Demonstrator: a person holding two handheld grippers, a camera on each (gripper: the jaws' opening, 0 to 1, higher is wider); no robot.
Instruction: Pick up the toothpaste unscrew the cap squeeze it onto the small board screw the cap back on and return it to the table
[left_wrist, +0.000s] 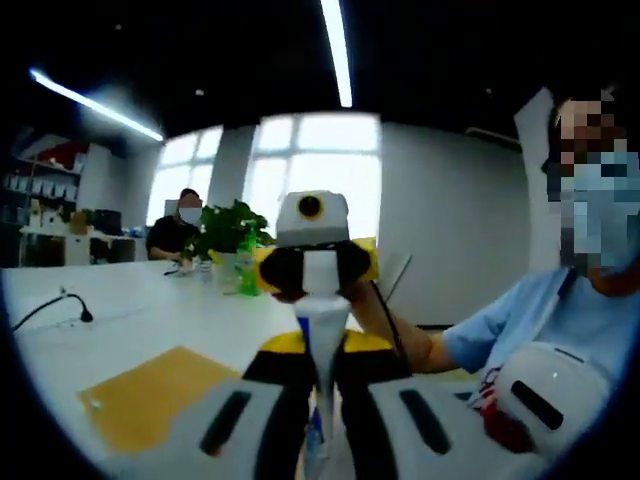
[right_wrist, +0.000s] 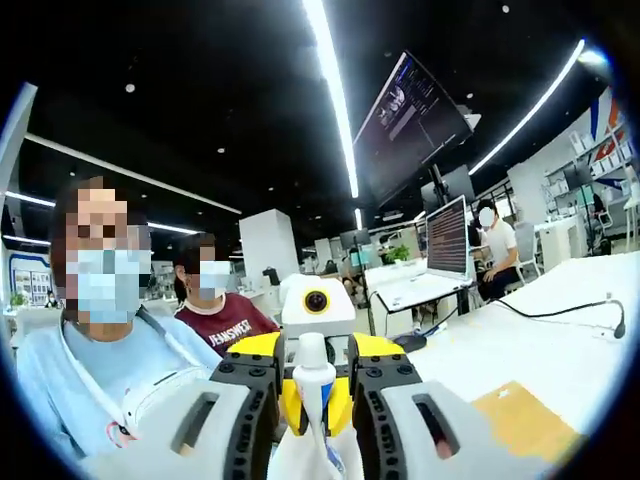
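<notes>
Toothpaste tube (left_wrist: 318, 345), frame centre, long axis running gripper to gripper; left gripper (left_wrist: 318, 420) closed on body; right gripper (left_wrist: 320, 270) clamps cap (left_wrist: 320, 272).

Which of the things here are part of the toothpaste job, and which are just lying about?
Job: toothpaste tube, its cap, brown board, left gripper, right gripper.

Lying about: potted plant, cable, laptop, hanging screen.

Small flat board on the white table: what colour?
Tan, cardboard brown: small flat board on the white table, best in the left gripper view.
</notes>
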